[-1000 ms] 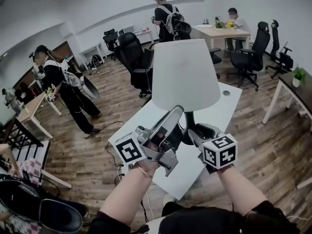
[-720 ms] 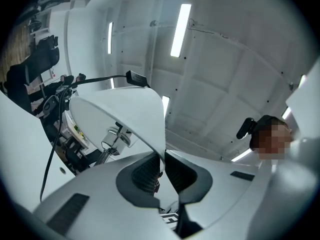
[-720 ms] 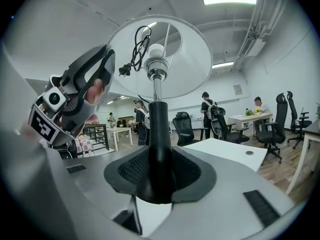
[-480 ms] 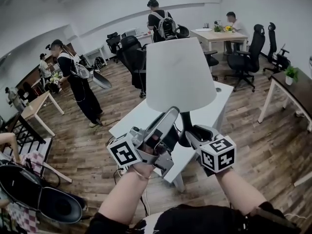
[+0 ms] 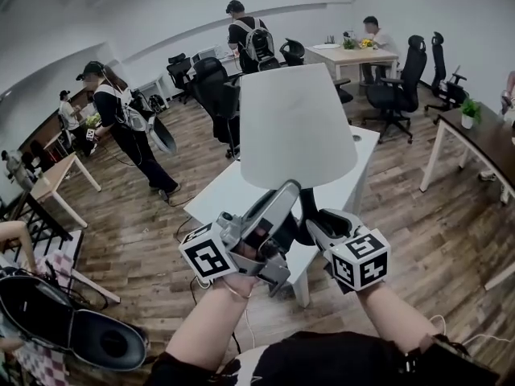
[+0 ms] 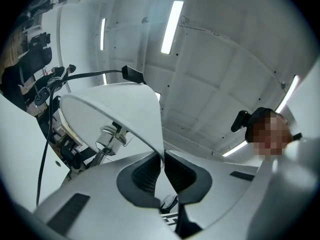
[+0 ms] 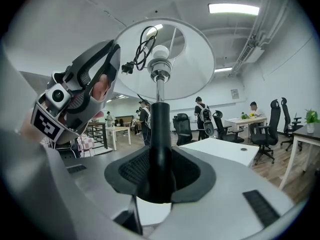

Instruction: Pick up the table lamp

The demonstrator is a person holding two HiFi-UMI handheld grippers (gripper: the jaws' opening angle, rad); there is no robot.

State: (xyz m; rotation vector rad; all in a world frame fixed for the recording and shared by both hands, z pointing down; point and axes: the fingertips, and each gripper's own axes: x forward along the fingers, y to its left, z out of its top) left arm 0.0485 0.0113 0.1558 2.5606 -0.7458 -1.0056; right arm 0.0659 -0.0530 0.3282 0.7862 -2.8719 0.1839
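The table lamp hangs in the air above the white table (image 5: 233, 195). Its white cone shade (image 5: 296, 127) sits over a black stem (image 5: 306, 203). My left gripper (image 5: 283, 193) points upward and is shut on the shade's lower rim (image 6: 150, 124), which runs thin between the pads. My right gripper (image 5: 310, 230) is shut on the black stem (image 7: 160, 134), which fills the gap between its pads. The right gripper view looks up into the shade (image 7: 192, 49) at the bulb (image 7: 159, 54) and a coiled cord with plug (image 7: 142, 46). The lamp's base is hidden.
A standing person (image 5: 121, 127) is at the left and another (image 5: 245, 39) at the back, with one seated (image 5: 372, 32) at a far desk. Black office chairs (image 5: 216, 95) stand behind the table. A dark desk with a plant (image 5: 469, 112) is at the right.
Both grippers and the lamp have travelled together across the room, keeping the same holds. The table and the people have shifted in the head view.
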